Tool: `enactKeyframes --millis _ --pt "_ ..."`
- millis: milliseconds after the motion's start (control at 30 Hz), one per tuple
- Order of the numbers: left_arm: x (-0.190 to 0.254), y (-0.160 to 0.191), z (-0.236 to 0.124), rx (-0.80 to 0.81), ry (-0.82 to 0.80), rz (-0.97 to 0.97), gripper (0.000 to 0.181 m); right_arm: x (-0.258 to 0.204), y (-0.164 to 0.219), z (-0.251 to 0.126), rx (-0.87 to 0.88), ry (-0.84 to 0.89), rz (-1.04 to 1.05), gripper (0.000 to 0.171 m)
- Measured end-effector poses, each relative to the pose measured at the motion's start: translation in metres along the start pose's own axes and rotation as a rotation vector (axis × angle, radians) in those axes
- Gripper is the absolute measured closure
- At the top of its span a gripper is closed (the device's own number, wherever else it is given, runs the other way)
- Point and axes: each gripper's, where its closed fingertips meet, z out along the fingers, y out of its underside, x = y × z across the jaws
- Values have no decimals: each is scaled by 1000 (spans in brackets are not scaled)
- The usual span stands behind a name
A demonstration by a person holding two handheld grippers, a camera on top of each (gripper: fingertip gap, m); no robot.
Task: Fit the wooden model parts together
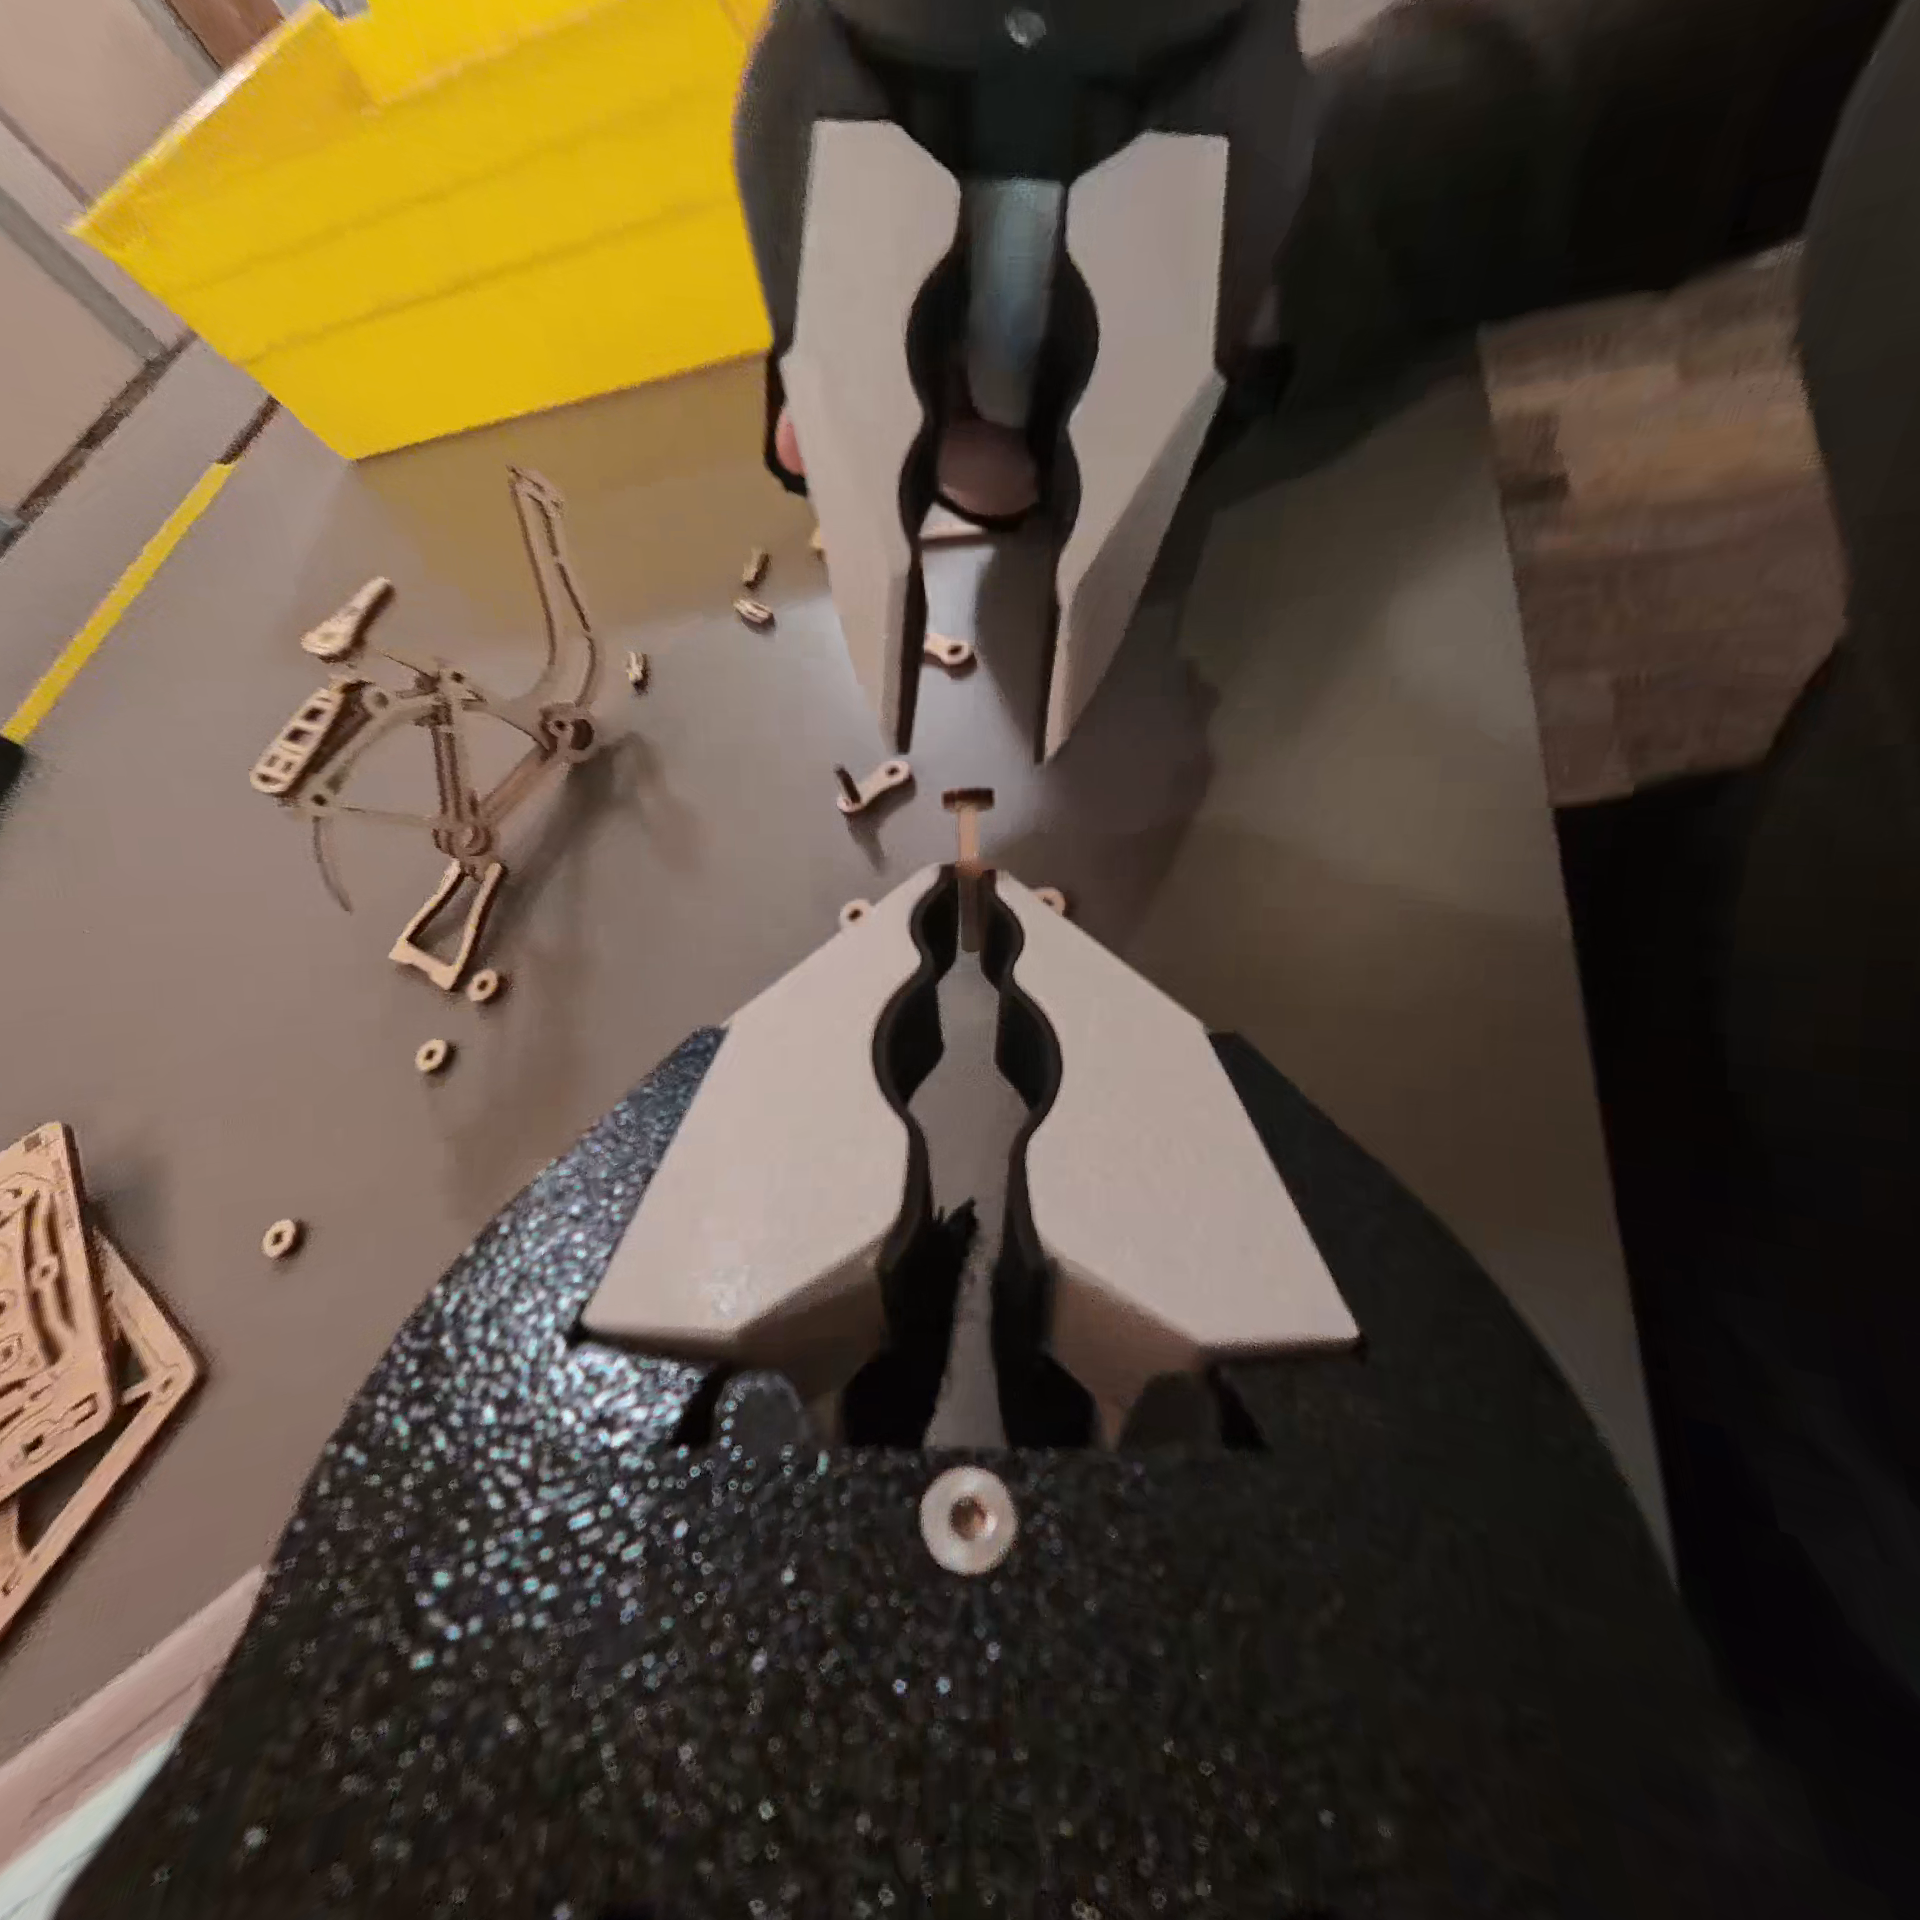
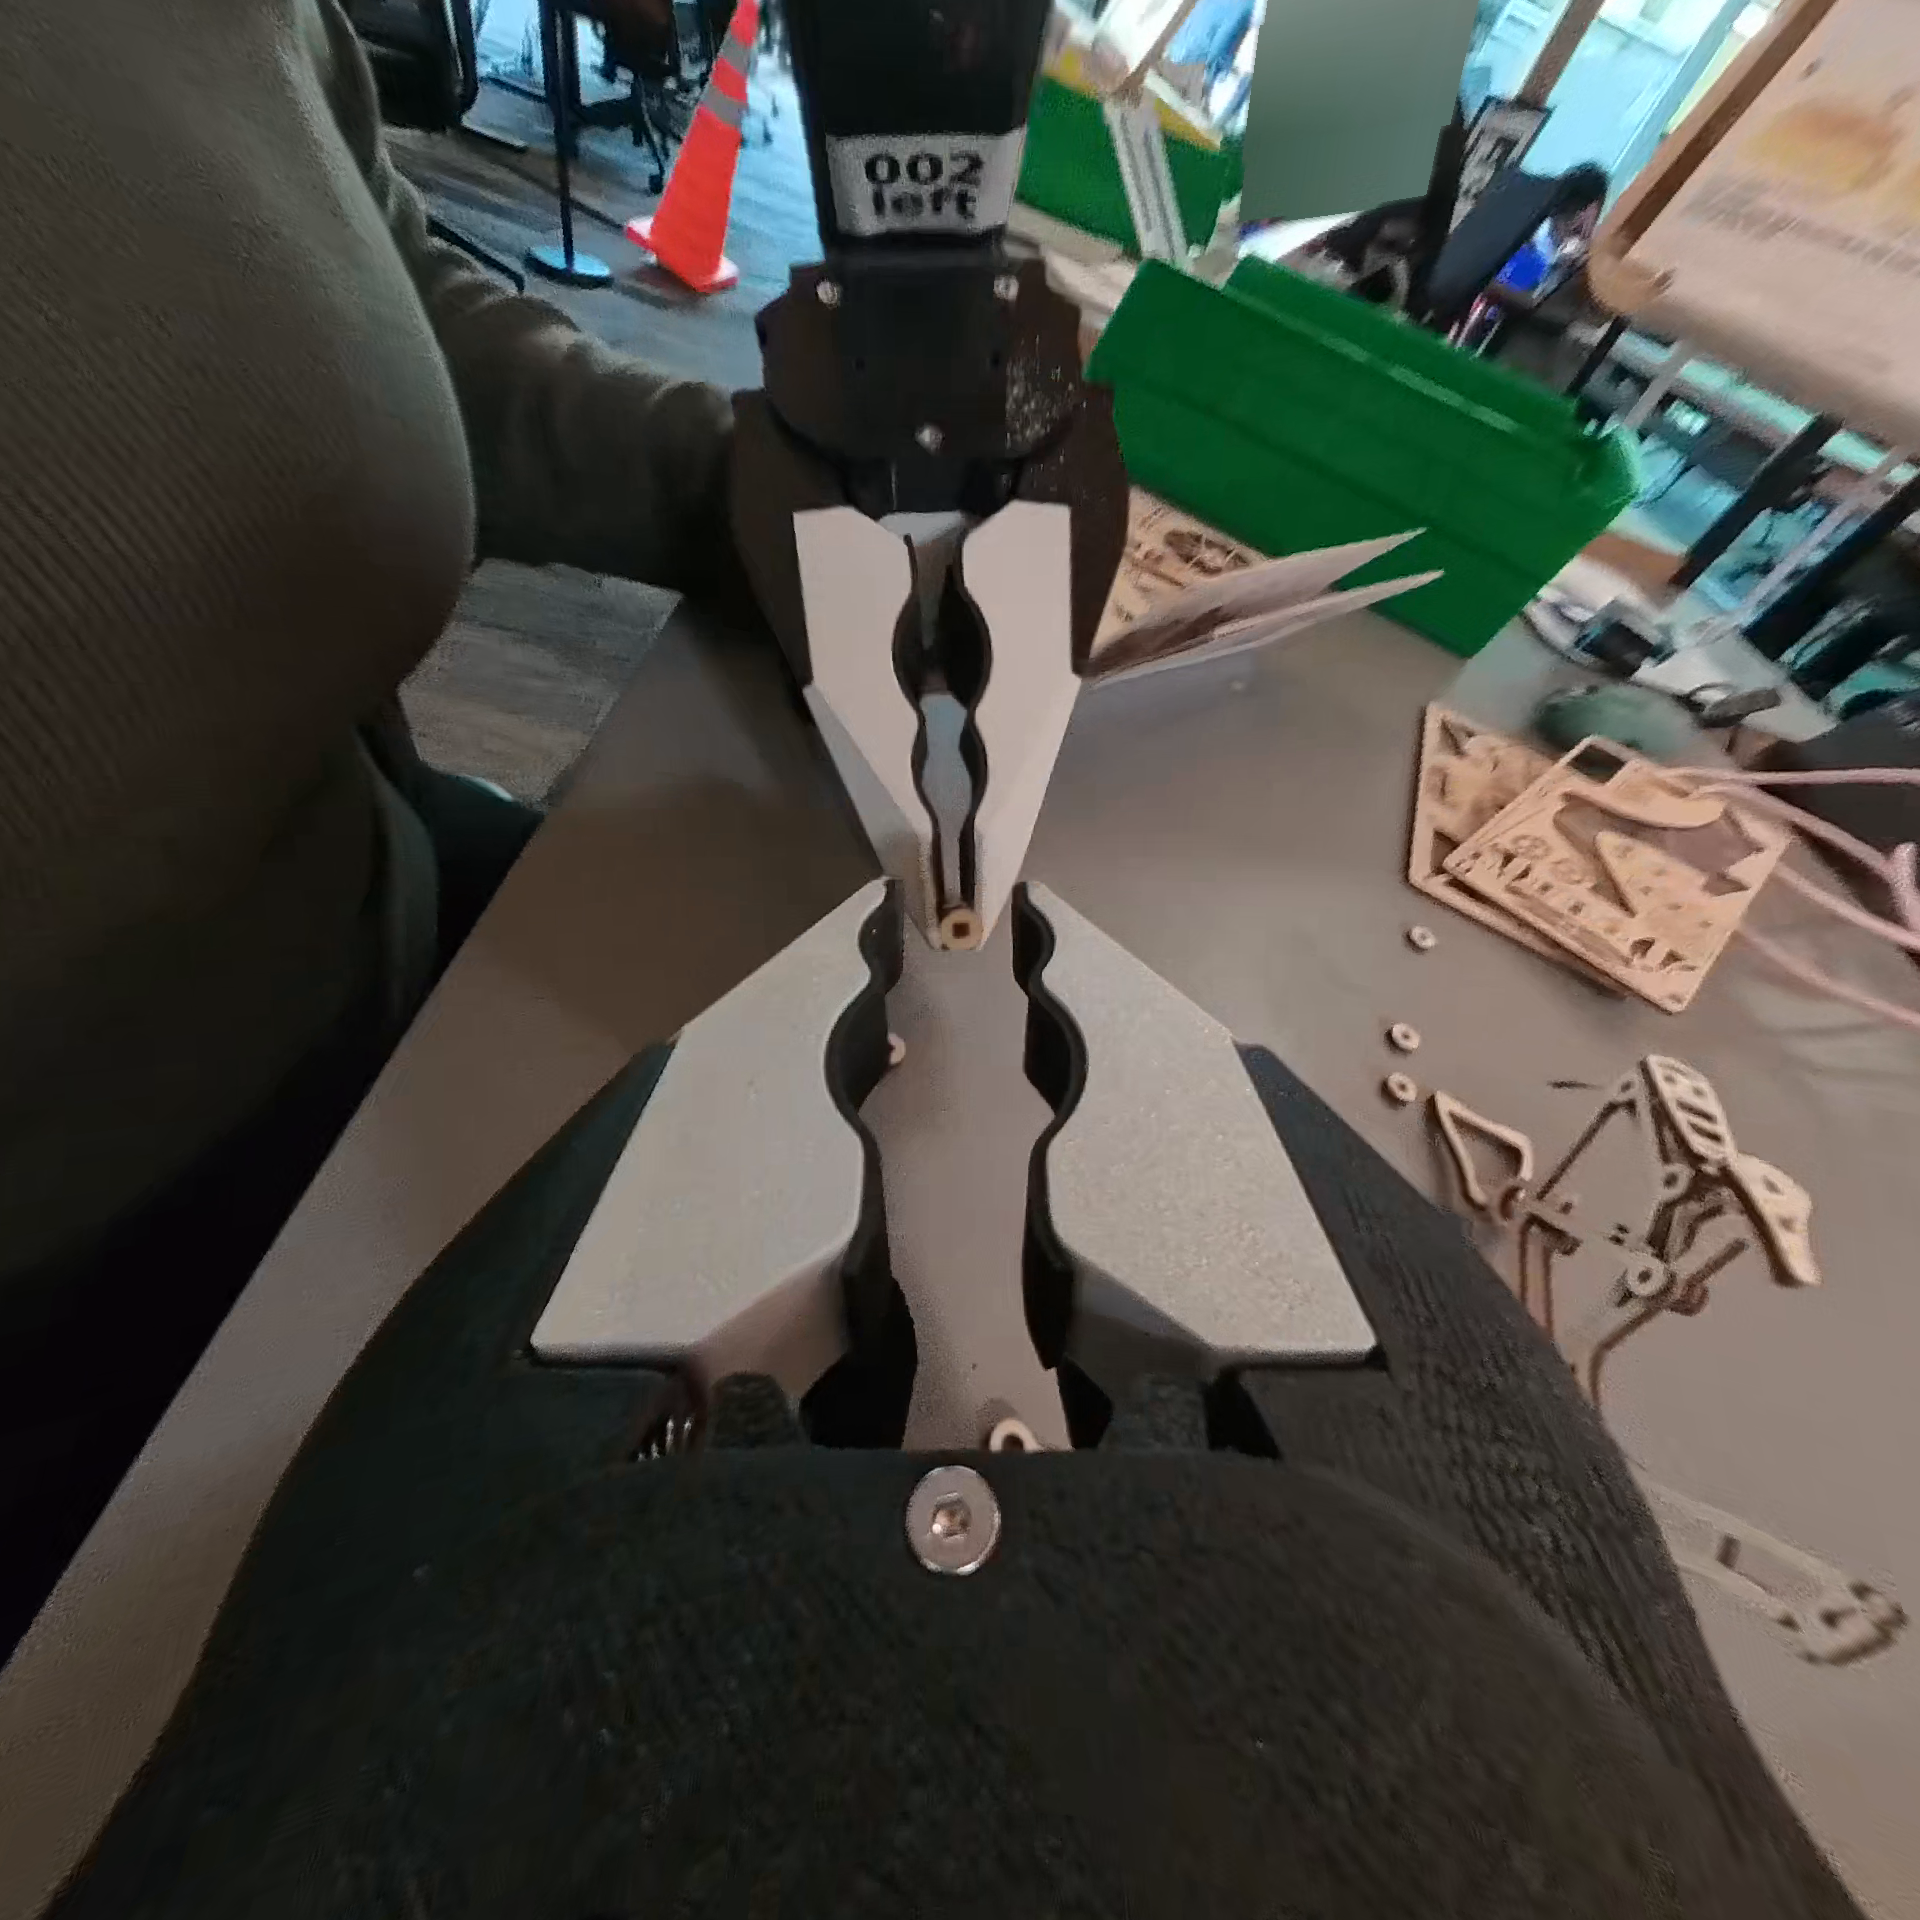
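My left gripper is shut on a small wooden pin whose T-shaped head sticks out past the fingertips. In the right wrist view the left gripper comes from the top, and the pin's end shows between its tips. My right gripper is open and empty, its fingertips on either side of the left gripper's tip. In the left wrist view the right gripper points down at the pin from just beyond it. A partly built wooden model lies on the grey table; it also shows in the right wrist view.
Small loose wooden pieces and rings are scattered on the table. Punched wooden sheets lie stacked nearby. A yellow bin, a green bin and an open booklet stand at the back. A person's sleeve is at the left. Both grippers' tips are close together, under 4 cm apart.
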Motion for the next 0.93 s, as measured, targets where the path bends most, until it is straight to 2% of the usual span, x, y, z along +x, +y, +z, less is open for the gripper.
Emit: enactKeyframes --millis 100,233,367,500,567,633,933 --pt "5 2 6 -8 28 10 179 -4 8 2 -53 -30 -5 157" --pt "8 9 10 -29 57 15 180 -4 15 2 -100 -40 -4 148" --pt "13 13 13 -54 75 43 180 -9 22 3 -153 -84 15 161" --pt "12 13 14 -57 81 31 180 -13 30 7 -211 -90 -20 155" --pt "12 13 14 -59 87 22 179 -14 34 8 -235 -90 -33 159" --pt "13 14 14 -61 95 14 179 -13 34 8 -239 -78 -36 164" --pt "16 15 15 -74 141 -18 180 -14 36 7 -256 -90 -3 164"
